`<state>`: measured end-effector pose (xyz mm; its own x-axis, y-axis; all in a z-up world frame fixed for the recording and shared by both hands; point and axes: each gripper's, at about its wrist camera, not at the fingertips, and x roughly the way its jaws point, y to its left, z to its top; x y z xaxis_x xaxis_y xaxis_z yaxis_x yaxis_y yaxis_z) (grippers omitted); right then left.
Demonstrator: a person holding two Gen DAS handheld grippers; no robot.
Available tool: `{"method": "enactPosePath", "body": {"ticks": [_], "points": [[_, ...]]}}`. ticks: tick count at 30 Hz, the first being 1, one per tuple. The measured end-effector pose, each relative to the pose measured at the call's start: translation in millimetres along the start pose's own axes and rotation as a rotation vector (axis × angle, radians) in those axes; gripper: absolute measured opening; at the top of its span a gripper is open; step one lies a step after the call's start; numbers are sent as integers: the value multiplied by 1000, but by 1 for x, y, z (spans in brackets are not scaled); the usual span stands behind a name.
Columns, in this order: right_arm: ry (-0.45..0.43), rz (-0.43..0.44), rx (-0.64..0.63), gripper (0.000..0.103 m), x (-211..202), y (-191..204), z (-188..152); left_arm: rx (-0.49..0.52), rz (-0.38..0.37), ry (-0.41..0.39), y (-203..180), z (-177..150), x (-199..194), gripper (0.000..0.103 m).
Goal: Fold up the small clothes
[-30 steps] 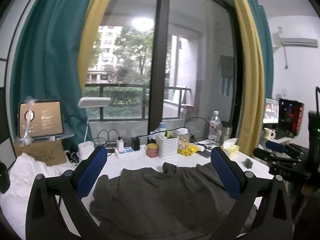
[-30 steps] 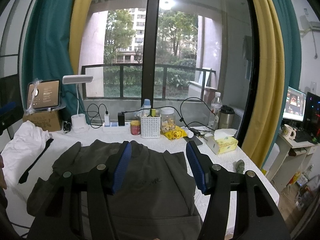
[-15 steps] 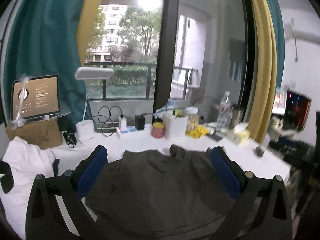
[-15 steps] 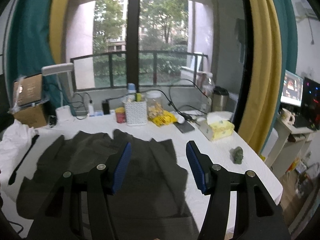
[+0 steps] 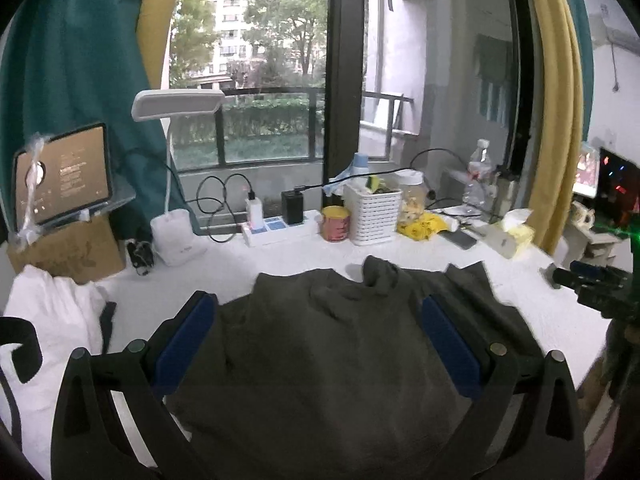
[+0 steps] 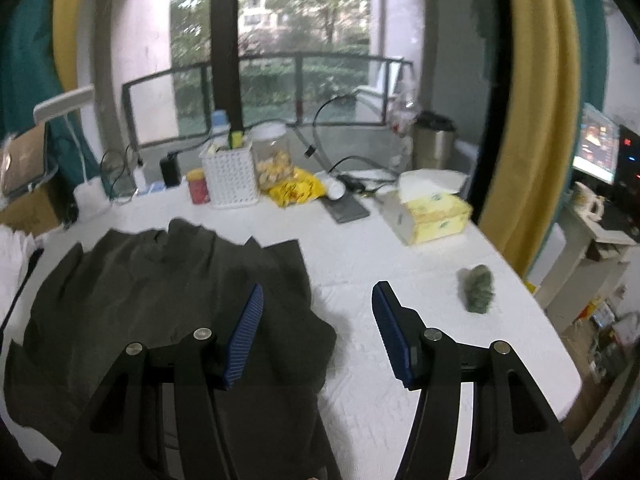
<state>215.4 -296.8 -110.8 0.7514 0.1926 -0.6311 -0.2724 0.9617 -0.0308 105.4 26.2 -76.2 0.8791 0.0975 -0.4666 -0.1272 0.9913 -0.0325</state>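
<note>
A: Where was the dark grey garment (image 5: 332, 360) lying?

B: Spread across the near half of the bench (image 6: 400, 264), rumpled along its far edge, with a small peak of cloth sticking up there. Its right-hand side ended short of the bench's right edge, leaving bare white surface beyond it.

A: And the left gripper (image 5: 316, 344)?

B: Its jaws were spread wide over the middle of the garment, blue pads (image 5: 184, 344) well apart, nothing between them but the cloth below (whether they touched it, I could not tell).

A: The right gripper (image 6: 316, 332)?

B: Jaws parted too, gripping nothing. It sat over the garment's right border: the left pad (image 6: 244, 336) above the dark cloth, the right one above bare white bench.

A: What else stood on the bench?

B: Along the far edge, a white basket (image 6: 230, 178), a small red tin (image 6: 199, 187), a jar of snacks (image 6: 272, 156), a yellow wrapper (image 6: 296, 190) and a power strip (image 5: 276, 228) with chargers. A yellow tissue box (image 6: 428, 216) sat toward the far right corner, and a small green lump (image 6: 476, 288) lay near the right edge. White cloth (image 5: 44, 320) was heaped at the left edge, beside a cardboard box (image 5: 68, 252) carrying a tablet (image 5: 60, 174), with a white desk lamp (image 5: 176, 236) next to it.
</note>
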Motion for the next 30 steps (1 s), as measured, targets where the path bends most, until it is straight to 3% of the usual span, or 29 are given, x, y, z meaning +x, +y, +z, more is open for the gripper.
{"method": "enactPosePath", "body": {"ticks": [6,12,16,19,22,26,27,28,29,30], "points": [[84,131,-78,60,50,15,10,-44,27,34,8,-2,25,102],[147,207,-123,60,96,24,19,-91,59,100,22,-9,54,102],[190,246,-133,60,123,25,22,-34,122,156,21,-14,74,102],[218,251,-142,60,139,26,21,-16,114,176,20,-16,83,102],[247,259,-136,48,155,26,20,-21,93,196,22,-16,91,102],[282,250,-142,45,171,23,17,-24,71,220,21,-16,100,102],[286,255,-145,39,173,22,17,-24,69,226,20,-17,101,102],[288,259,-141,19,173,21,17,-26,65,231,21,-17,103,102],[288,264,-132,12,173,19,17,-30,60,235,21,-17,104,102],[284,273,-121,12,172,17,18,-37,54,241,22,-18,106,102]]}}
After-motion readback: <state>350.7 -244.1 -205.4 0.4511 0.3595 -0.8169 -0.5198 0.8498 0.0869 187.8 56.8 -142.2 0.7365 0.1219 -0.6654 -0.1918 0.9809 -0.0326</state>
